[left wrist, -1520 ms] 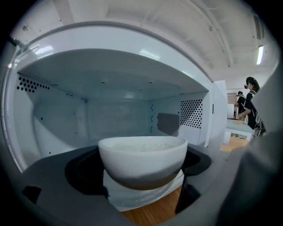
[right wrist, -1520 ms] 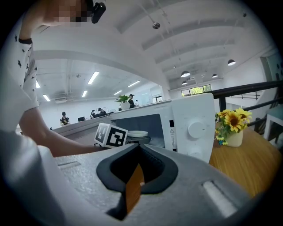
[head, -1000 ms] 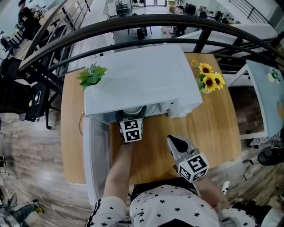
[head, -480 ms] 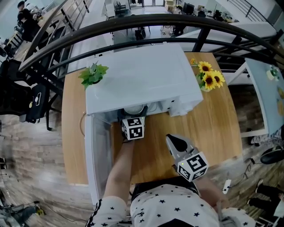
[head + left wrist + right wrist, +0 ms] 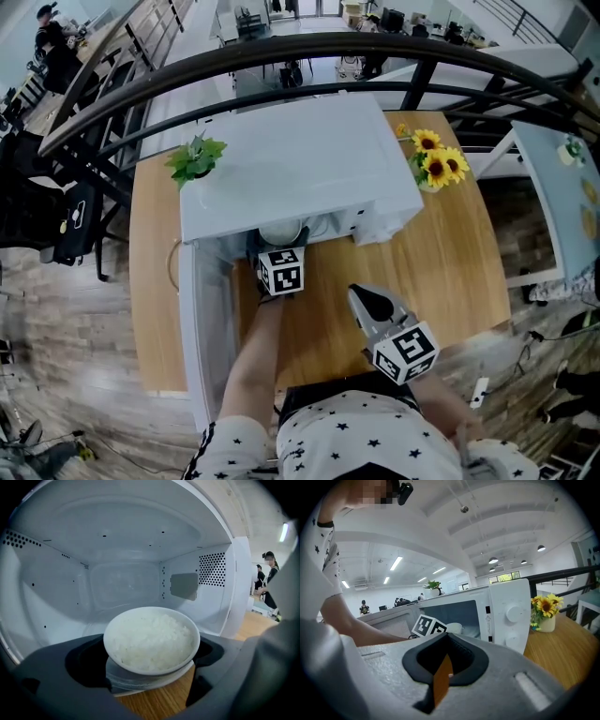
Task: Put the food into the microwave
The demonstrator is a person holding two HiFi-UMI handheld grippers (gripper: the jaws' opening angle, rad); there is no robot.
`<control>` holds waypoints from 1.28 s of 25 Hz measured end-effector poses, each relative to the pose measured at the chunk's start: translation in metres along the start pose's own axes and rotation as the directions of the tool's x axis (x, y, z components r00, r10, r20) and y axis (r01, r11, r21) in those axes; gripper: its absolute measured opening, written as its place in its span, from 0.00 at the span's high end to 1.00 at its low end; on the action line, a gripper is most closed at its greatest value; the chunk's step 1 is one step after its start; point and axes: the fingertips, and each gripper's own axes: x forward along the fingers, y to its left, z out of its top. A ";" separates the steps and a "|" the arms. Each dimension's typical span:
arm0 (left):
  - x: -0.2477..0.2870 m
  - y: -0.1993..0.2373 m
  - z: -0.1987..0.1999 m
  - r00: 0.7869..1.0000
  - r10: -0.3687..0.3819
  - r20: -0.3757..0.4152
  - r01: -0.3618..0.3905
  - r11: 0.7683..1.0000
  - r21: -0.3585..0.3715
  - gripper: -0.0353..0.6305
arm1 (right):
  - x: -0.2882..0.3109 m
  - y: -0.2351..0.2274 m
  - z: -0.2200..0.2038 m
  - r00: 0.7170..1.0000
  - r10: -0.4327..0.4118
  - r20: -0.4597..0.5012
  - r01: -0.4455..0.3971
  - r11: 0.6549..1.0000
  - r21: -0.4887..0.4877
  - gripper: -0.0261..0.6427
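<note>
The left claw [image 5: 150, 663] is clamped on the bowl of rice [image 5: 151, 637], just before the open microwave [image 5: 117, 550]. The right claw [image 5: 443, 670], jaws together, hangs nearer, over the bench [image 5: 450, 253].

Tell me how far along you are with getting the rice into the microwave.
Done: the microwave has its door open, and the left claw is shut on the bowl of rice. In hand: the bowl hangs at the cavity's mouth, with the table showing beneath. Left: set it inside, let go, probably close the door. The right claw is shut and empty.
</note>
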 end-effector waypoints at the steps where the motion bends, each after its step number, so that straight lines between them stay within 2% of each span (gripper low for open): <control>1: 0.000 0.001 0.000 1.000 0.001 0.000 -0.001 1.000 -0.003 0.17 | -0.001 0.000 0.000 1.000 -0.004 -0.001 0.004 1.000 0.002 0.95; 8: -0.013 0.004 -0.004 1.000 0.022 0.018 -0.021 0.999 -0.036 0.17 | -0.014 0.002 -0.005 1.000 -0.009 -0.013 0.009 1.000 -0.001 0.95; 16: -0.051 -0.002 -0.011 0.998 0.037 0.044 -0.033 0.996 -0.087 0.17 | -0.033 0.013 -0.006 0.999 0.032 -0.010 -0.032 0.999 -0.029 0.95; 22: -0.088 -0.023 -0.026 1.000 0.013 0.028 -0.009 0.990 -0.141 0.17 | -0.059 0.018 -0.009 0.999 0.050 -0.003 -0.050 0.998 -0.045 0.95; 25: -0.108 -0.042 -0.031 0.999 -0.005 0.035 0.009 0.991 -0.132 0.18 | -0.076 0.020 -0.012 0.998 0.062 0.001 -0.062 0.997 -0.051 0.95; 27: -0.124 -0.050 -0.033 0.999 0.006 0.047 0.000 0.992 -0.129 0.21 | -0.087 0.023 -0.013 0.997 0.072 0.008 -0.072 0.996 -0.056 0.95; 32: -0.161 -0.070 -0.033 0.995 0.039 0.088 -0.027 0.991 -0.132 0.42 | -0.115 0.029 -0.018 0.996 0.087 0.030 -0.084 0.994 -0.070 0.95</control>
